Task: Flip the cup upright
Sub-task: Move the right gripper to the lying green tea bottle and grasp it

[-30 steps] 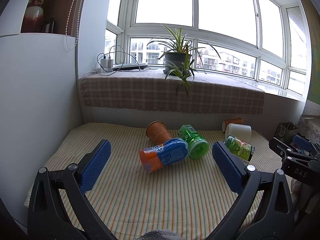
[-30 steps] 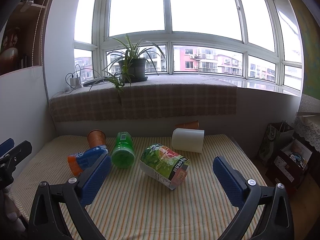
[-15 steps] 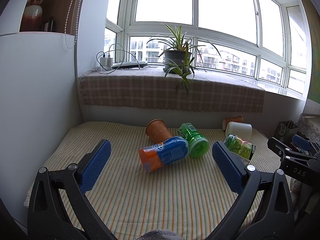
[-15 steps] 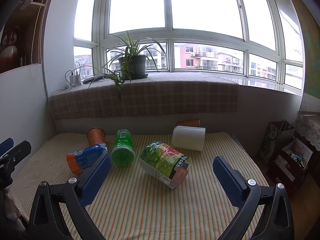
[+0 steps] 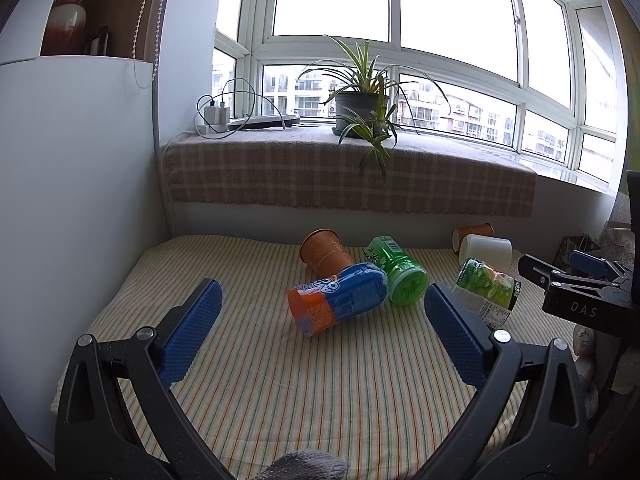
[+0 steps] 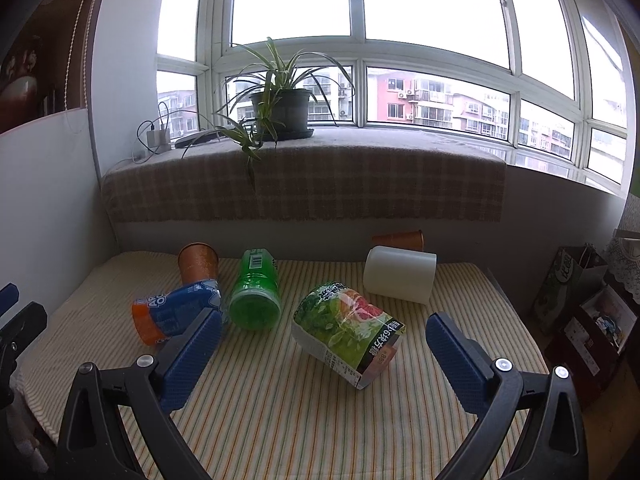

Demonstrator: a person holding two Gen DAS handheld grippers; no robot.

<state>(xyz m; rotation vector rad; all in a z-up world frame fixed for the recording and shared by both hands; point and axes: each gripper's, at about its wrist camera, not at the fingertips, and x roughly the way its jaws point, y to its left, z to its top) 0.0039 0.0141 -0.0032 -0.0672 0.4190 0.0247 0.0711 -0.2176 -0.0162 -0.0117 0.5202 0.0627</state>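
Both jaws spread wide; I fear nudging the blue cup [image 5: 340,300] against the green cup [image 5: 396,276], rolling both.

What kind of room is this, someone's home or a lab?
Most likely a home, perhaps a bedroom or sunroom: a striped cloth-covered surface below a wide bay window, a potted plant on the blanket-draped sill, and chargers plugged in beside it.
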